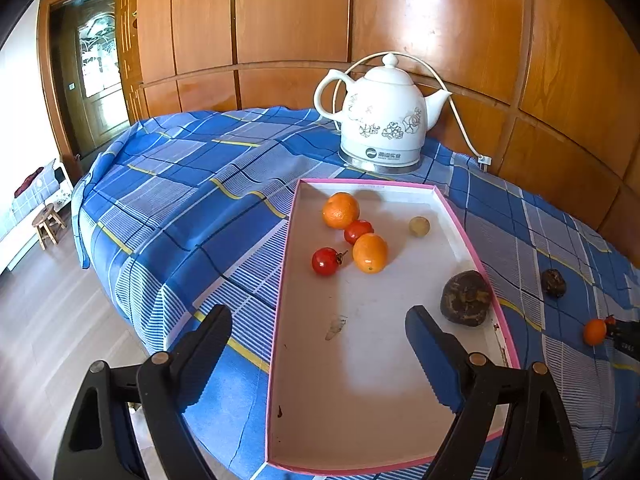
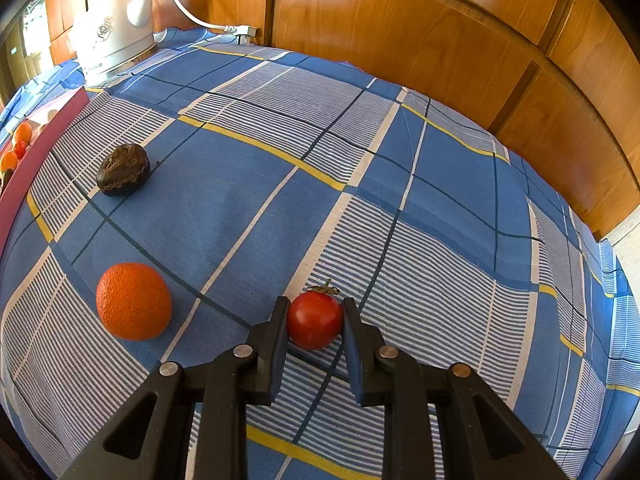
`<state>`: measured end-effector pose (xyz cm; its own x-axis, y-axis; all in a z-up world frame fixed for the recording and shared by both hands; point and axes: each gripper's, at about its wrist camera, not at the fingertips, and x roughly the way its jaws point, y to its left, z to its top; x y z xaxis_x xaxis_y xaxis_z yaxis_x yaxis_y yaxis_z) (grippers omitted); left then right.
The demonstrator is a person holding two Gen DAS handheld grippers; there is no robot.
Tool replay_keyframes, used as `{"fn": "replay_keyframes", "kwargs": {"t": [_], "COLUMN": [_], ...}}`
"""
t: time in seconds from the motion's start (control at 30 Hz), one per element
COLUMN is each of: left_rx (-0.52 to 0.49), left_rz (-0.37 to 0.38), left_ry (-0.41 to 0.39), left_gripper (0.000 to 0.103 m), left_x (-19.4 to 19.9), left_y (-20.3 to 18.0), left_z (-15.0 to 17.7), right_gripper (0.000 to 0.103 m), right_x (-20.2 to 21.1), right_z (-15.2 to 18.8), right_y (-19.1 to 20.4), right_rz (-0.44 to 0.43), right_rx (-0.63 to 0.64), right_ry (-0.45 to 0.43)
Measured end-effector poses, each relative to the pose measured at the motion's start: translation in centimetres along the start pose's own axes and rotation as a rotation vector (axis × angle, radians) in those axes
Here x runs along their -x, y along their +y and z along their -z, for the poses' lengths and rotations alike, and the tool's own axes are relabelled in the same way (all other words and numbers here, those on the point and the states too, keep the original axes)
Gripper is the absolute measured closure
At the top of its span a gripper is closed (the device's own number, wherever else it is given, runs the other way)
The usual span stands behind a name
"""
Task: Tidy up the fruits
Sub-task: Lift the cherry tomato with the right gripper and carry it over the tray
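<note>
Slippage is the main risk here; the right gripper (image 2: 315,322) is clamped on a small red tomato (image 2: 314,320) that sits on the blue plaid cloth (image 2: 360,160), and its pads bear on the smooth round sides near their tips, so a quick lift could let the fruit squirt out and roll across the cloth; squeezing harder would likely bruise or split the skin. Just beside it lies an orange (image 2: 133,301), near enough that a swing toward the pink-rimmed tray (image 1: 280,280) might knock it rolling; a dark wrinkled fruit (image 2: 123,169) lies farther on along the same way. The left gripper (image 1: 318,332) hangs with its jaws wide apart and holding nothing, one finger over the tray floor and the other outside the rim; it could get in the way of a delivery or nudge the tray askew. Inside the tray two oranges (image 1: 341,211), two tomatoes (image 1: 326,261), a pale round fruit (image 1: 419,226) and a dark lumpy one (image 1: 465,298) rest loose; a dropped tomato may scatter them.
</note>
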<state>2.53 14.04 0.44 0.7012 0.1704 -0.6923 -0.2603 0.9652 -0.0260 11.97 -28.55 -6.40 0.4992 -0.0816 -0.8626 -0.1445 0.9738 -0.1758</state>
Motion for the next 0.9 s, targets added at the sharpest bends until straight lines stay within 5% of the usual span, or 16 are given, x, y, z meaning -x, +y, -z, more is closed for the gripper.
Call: {"fn": "replay_keyframes", "kwargs": {"t": [0.63, 0.9], "left_rx": [-0.008, -0.002], "left_rz": [-0.002, -0.007], "left_ry": [-0.011, -0.013], "left_gripper": [0.014, 0.014], "left_x": [0.4, 0.1], "left_y": [0.3, 0.6], "left_z": [0.0, 0.0], "right_gripper": [0.078, 0.078], "right_x": [0.2, 4.7], "right_z": [-1.0, -3.0], "right_y": [0.1, 0.3], "right_rz": [0.046, 0.028], "right_rx": [-0.026, -0.071], "right_ry": [0.032, -0.111]}}
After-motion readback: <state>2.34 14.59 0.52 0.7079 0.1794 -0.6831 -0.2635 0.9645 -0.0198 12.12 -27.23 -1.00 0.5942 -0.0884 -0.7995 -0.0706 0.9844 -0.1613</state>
